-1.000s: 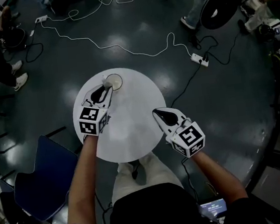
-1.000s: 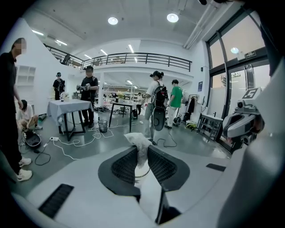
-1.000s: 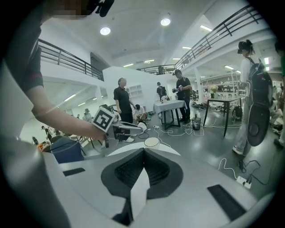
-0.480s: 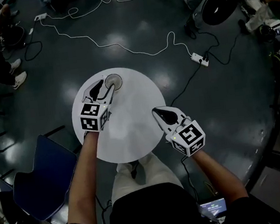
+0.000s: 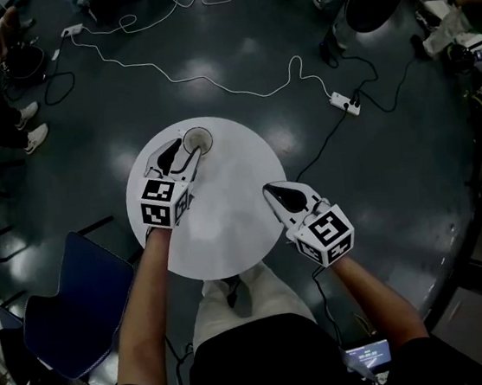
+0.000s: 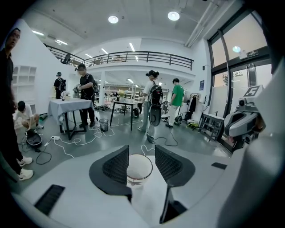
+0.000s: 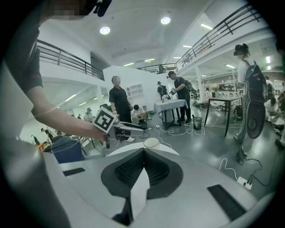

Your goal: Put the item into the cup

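A pale cup (image 5: 197,139) stands at the far left part of the round white table (image 5: 228,232). My left gripper (image 5: 182,152) hovers just short of it. Its jaws have just been opening and now stand wide apart with nothing between them. In the left gripper view the cup (image 6: 139,167) sits just beyond the left gripper (image 6: 141,148), framed by the two dark pads; a faint reddish tint shows low in it, and I cannot tell what it is. My right gripper (image 5: 271,194) is shut and empty over the table's right side. The right gripper view shows the right gripper (image 7: 143,152) and the cup (image 7: 151,143) far off.
A blue chair (image 5: 64,313) stands left of the table. White cables and a power strip (image 5: 343,102) lie on the dark floor beyond. People stand and sit around the hall. The person's legs show below the table's near edge.
The left gripper's jaws have spread from narrow to wide beside the cup. Neither hand has shifted noticeably, and the right gripper stays shut.
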`<state>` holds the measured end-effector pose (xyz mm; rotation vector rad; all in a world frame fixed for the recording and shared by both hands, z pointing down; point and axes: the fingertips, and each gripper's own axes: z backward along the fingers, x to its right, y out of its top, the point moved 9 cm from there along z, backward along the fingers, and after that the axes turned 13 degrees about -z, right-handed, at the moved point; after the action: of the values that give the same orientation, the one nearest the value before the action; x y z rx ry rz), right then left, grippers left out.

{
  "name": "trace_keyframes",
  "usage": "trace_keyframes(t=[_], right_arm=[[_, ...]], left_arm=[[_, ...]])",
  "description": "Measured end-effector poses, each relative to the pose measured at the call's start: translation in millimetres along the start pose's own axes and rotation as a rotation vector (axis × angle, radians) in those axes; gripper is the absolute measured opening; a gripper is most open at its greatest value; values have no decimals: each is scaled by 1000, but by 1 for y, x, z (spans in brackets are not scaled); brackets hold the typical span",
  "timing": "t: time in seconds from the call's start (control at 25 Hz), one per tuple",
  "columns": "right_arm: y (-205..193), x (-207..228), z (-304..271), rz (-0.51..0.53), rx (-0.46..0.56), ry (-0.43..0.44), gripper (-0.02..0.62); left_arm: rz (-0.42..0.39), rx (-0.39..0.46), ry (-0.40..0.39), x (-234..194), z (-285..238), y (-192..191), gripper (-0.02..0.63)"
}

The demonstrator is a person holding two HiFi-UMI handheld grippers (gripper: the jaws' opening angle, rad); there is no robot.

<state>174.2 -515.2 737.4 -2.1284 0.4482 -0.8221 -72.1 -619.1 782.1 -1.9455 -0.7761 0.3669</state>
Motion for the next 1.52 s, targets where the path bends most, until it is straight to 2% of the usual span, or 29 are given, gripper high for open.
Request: trace_keyframes(t=[0.32,0.6,0.84,1.12,1.52], right_arm=[[8,-17,2,15,18,-5,17],[18,-34,16,37,38,-20,17],[26,-52,22,59,59,-23,15],[36,-86,35,63,95,-22,15],[40,-148,48,98,136,-13,17]], left_arm=[[-10,29,-8,0,20,8,179],[-15,23,-12,8,42,17,144],[-23,47,-30,17,64,26,79],[-55,111,-93,35,114,41,34],[-74,171,-103,58,193,41,20]])
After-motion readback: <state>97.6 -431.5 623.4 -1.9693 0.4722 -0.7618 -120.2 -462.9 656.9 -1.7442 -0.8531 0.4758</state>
